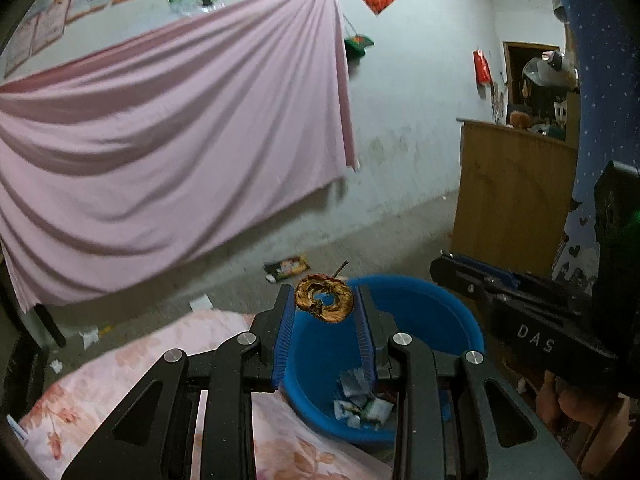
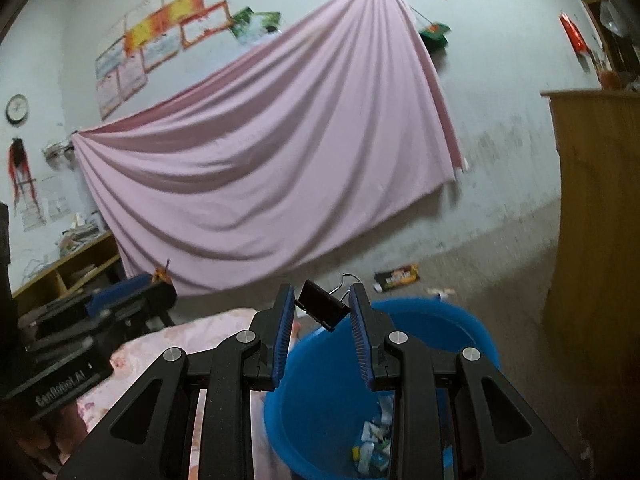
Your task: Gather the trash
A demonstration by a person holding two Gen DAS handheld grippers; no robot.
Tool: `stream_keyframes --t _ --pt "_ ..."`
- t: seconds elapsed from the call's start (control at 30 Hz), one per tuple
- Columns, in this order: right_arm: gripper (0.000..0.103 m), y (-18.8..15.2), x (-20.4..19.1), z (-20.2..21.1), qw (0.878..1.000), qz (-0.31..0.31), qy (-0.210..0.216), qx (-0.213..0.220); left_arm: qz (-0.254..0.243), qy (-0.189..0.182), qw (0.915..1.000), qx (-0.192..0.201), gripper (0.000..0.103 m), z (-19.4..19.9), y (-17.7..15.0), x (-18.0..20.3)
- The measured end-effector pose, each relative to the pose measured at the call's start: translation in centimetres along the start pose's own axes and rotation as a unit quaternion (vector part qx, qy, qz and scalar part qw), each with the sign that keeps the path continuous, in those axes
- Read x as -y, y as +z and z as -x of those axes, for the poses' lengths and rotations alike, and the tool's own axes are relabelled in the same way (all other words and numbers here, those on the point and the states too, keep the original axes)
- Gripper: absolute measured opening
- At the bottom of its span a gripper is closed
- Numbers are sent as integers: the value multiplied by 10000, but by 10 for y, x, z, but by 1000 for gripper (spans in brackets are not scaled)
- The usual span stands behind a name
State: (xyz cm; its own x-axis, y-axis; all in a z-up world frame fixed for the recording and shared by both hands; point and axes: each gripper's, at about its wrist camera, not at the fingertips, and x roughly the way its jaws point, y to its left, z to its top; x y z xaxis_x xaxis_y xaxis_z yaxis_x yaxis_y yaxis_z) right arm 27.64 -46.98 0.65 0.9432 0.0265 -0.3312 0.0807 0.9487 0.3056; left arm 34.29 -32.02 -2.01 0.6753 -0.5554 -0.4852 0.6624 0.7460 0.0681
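My left gripper point(image 1: 325, 312) pinches a browned apple core point(image 1: 324, 298) at the very tips of its jaws, stem pointing up, held above the near rim of the blue basin point(image 1: 432, 312), which stands on the floor beside the floral bedding point(image 1: 132, 376) with crumpled wrappers point(image 1: 360, 406) in its bottom. My right gripper point(image 2: 322, 308) has its jaws pressed against a black binder clip point(image 2: 320, 306), gripped crosswise at the tips with its wire handle sticking up, also over the basin's point(image 2: 320, 392) near edge. A snack packet point(image 1: 286, 267) lies on the floor beyond, below the pink sheet point(image 1: 172, 140) hung on the wall.
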Motion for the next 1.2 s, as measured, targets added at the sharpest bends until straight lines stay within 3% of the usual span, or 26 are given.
stream_keyframes --t 0.2,0.3,0.37,0.7,0.8,0.93,1.07,1.13,1.2 --pt "27 -1 14 -6 9992 -245 -7 -316 150 -224 9992 -284 26 -5 0 4" --pt "27 -2 18 -9 9985 -310 -16 -445 240 -201 9987 -414 35 -7 0 1" --pt "34 -3 20 -11 9980 -358 -3 -522 334 -211 9983 -419 41 -6 -2 -3" --pt "40 2 23 -9 9974 -481 6 -531 562 -46 9976 -406 41 11 2 -13" --pt "40 5 18 -5 9979 -414 20 -491 667 106 9972 -312 42 30 3 -19" --pt "45 8 8 9 9986 -325 -8 -422 814 377 9960 18 62 73 -2 -27" --pt "52 7 -14 37 9996 -69 -16 -263 915 618 9937 194 63 116 -13 -32" --pt "53 3 -24 53 9997 86 19 -230 1057 696 9915 296 75 141 -24 -34" --pt "62 -3 -34 70 9995 233 26 -204 1153 757 9897 395 80 161 -34 -34"
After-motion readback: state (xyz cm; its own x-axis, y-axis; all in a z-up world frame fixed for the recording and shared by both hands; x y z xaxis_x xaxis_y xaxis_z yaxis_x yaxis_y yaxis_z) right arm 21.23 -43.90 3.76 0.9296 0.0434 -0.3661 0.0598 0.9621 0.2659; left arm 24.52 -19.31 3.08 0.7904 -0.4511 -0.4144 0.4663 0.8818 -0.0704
